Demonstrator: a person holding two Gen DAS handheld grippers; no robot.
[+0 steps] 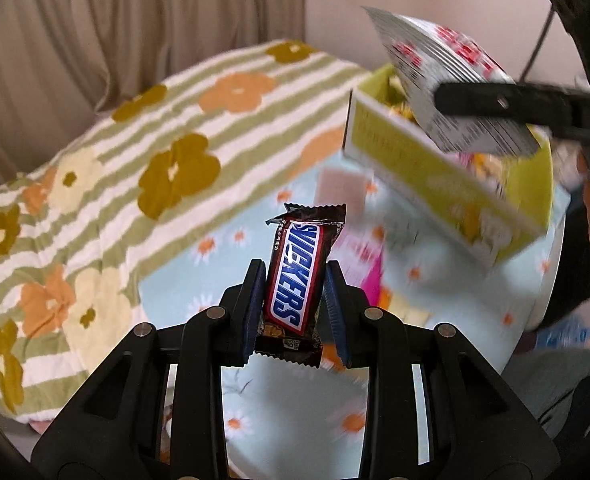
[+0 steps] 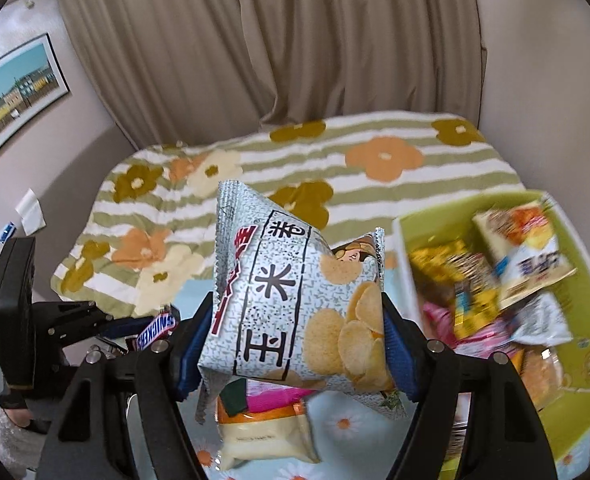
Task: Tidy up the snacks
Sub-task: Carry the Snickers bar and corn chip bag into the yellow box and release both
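Observation:
My left gripper (image 1: 293, 312) is shut on a Snickers bar (image 1: 297, 276), held upright above the round table; the bar also shows in the right wrist view (image 2: 157, 330). My right gripper (image 2: 295, 344) is shut on a silver chip bag (image 2: 295, 304), held in the air left of the yellow-green box (image 2: 587, 264). In the left wrist view the chip bag (image 1: 447, 80) hangs over the box (image 1: 419, 164) with the right gripper's finger (image 1: 507, 102) across it. The box holds several snack packs (image 2: 491, 280).
The round table (image 1: 455, 312) has a light blue daisy cloth. A pink pack (image 1: 369, 268) and a pale yellow pack (image 2: 267, 440) lie on it. A bed with a striped flower blanket (image 2: 335, 168) stands behind, with curtains (image 2: 275, 40) beyond.

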